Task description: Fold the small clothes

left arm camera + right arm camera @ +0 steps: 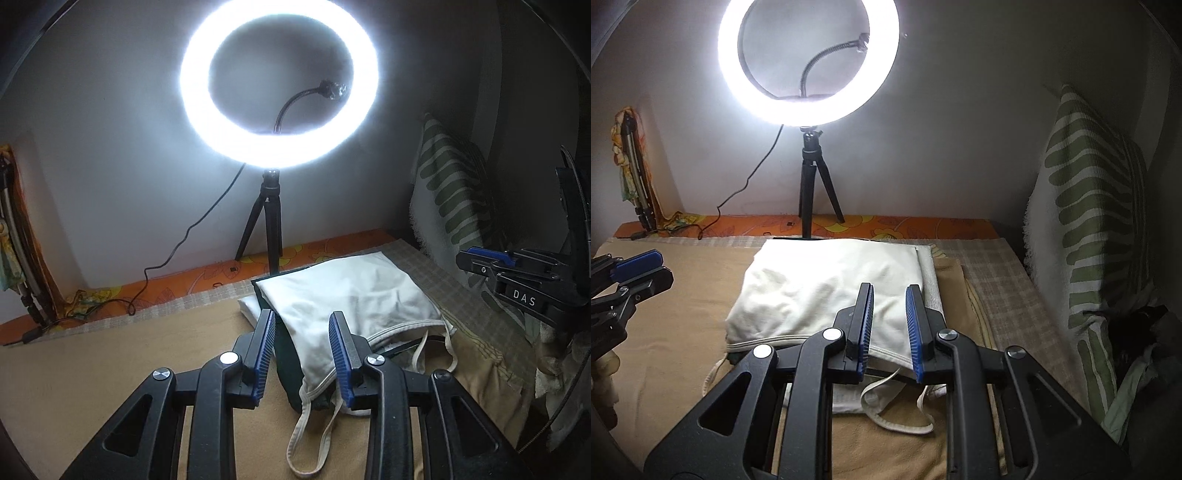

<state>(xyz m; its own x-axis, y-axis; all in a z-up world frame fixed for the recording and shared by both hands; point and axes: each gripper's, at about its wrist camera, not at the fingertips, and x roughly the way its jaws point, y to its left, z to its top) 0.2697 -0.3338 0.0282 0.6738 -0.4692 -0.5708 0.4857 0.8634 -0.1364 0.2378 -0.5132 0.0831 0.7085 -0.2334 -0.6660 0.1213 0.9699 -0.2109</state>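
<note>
Both tongs (pixel 302 325) (pixel 890 299) apart over camisole (pixel 827 291)

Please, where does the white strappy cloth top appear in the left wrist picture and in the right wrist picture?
Left wrist view: the white strappy cloth top lies centre-right on the tan blanket, its straps trailing down between the open left gripper.
Right wrist view: it lies in the centre, partly behind the open right gripper.
Shared landmark: the glowing white ring light on a black tripod behind the top.
</note>
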